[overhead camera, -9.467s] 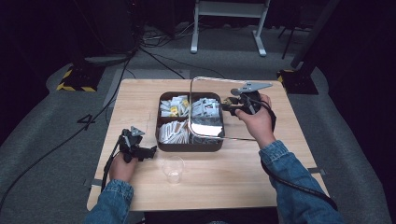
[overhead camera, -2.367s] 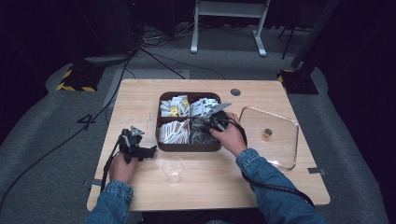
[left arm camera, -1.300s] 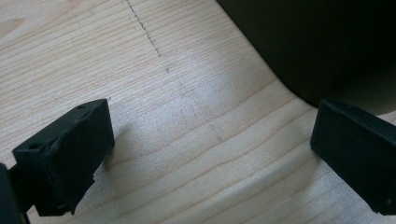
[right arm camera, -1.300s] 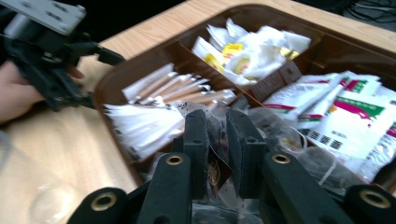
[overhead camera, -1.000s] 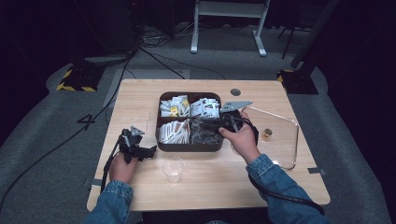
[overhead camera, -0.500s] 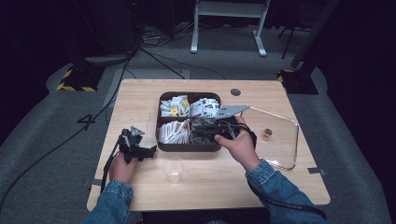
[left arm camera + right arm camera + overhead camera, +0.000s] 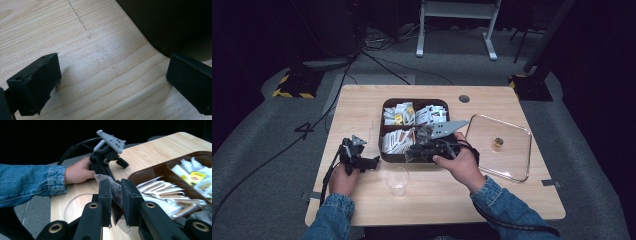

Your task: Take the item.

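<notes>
Sachet [image 7: 115, 202]: flat, thin packet, crinkled grey-and-white wrapper with a dark printed patch; upper corner pale and bent over. Pinched between the two black jaws of the right gripper [image 7: 116, 202], which are pressed together on it; the packet stands on edge in the gap, its top corner sticking out above the pads and its lower edge hanging below them. In the high view the right gripper [image 7: 414, 152] holds it at the front edge of the tray, over the bare table just above the cup.

Tray [image 7: 384, 157]: dark brown, rounded corners, divided into compartments, filled with pale paper sachets and sticks, one with a yellow label.

Cup [image 7: 397, 181]: clear, round, upright on the table in front of the tray.

Lid [image 7: 512, 165]: clear glass, rounded square with a small knob at its centre, lying flat to the right of the tray.

Left gripper [image 7: 362, 161]: resting on the table left of the tray, well apart from the sachet; jaws spread wide, bare wood between them.

Table [image 7: 512, 200]: light wood, fine straight grain.
</notes>
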Available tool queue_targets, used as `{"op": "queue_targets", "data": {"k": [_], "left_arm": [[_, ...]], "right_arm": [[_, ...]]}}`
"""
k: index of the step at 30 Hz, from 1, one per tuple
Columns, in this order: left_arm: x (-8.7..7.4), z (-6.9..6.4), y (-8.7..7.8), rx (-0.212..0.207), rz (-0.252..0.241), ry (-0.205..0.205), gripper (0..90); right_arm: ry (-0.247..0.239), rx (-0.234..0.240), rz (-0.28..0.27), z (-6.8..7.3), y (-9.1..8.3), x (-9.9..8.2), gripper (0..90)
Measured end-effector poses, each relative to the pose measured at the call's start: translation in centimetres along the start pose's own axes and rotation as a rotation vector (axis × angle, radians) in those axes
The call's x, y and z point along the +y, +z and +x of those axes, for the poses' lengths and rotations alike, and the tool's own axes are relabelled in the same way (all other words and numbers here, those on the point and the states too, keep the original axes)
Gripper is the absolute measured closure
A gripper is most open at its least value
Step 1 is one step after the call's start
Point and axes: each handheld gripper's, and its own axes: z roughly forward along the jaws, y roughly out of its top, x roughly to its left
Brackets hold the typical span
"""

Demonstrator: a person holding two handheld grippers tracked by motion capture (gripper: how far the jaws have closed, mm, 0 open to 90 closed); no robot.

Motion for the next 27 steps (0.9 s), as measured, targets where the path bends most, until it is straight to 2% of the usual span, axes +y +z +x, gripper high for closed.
{"op": "queue_targets", "data": {"k": [12,27], "left_arm": [[0.0,0.0,0.0,0.0,0.001,-0.001,0.0],[0.0,0.0,0.0,0.0,0.0,0.0,0.0]], "right_arm": [[-0.019,0.058,0.028,1.7,1.8,-0.4,78.6],[-0.035,0.088,0.083,2.6,3.6,-1.4,78.6]]}}
